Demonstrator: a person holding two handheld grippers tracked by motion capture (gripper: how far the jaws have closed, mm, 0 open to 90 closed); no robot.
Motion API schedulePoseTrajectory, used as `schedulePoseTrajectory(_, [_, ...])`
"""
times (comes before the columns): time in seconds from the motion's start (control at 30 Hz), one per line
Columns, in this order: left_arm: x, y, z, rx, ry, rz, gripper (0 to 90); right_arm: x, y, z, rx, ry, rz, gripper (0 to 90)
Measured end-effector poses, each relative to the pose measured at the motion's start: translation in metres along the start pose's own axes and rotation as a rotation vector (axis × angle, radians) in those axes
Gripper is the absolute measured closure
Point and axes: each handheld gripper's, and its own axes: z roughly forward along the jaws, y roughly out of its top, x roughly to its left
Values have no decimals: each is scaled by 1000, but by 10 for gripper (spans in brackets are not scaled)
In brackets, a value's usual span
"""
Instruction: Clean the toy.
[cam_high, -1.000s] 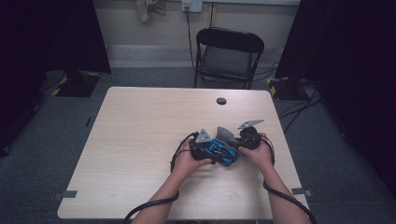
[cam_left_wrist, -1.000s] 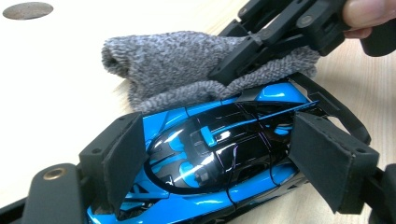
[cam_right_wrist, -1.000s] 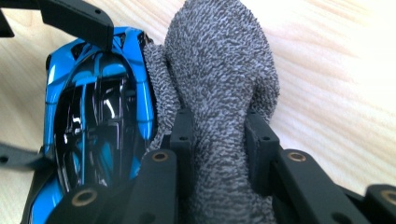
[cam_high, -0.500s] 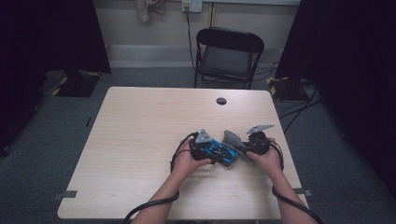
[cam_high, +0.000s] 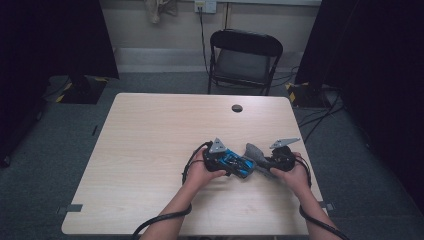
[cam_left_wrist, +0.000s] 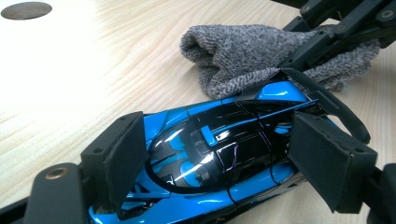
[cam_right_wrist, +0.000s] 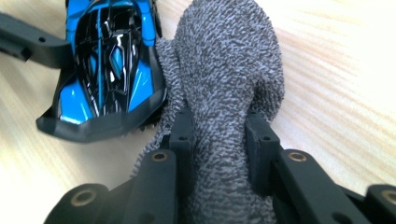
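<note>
A blue and black toy car (cam_high: 235, 163) lies low over the table's near right part. My left gripper (cam_high: 239, 167) is shut on it, and in the left gripper view both pads (cam_left_wrist: 123, 156) press the sides of the car (cam_left_wrist: 219, 144). A grey terry cloth (cam_high: 253, 151) sits just right of the car, touching one end of it. My right gripper (cam_high: 263, 162) is shut on the cloth. In the right gripper view the cloth (cam_right_wrist: 229, 60) bulges out between the two fingers (cam_right_wrist: 261, 140), with the car (cam_right_wrist: 109, 60) at its left.
The wooden table (cam_high: 150, 150) has a dark round hole (cam_high: 237, 108) near its far edge. A black folding chair (cam_high: 245, 55) stands behind the table. Cables trail from both grippers off the near edge. The table's right edge lies close to the right hand.
The right gripper has carried the cloth to the right, off the top of the car to its end. The left gripper and the car have stayed in place.
</note>
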Motion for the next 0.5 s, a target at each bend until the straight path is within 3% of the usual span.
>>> schedulePoseTrajectory(0.27, [2, 0, 0, 5, 3, -10, 175, -4, -6, -14, 22, -19, 11, 694])
schedulePoseTrajectory(0.3, [3, -1, 0, 12, 3, -30, 157, -5, -7, -16, 19, -20, 12, 694])
schedulePoseTrajectory(0.5, [4, 6, 0, 57, 1, -23, 156, -15, -3, -33, -26, -36, 43, 693])
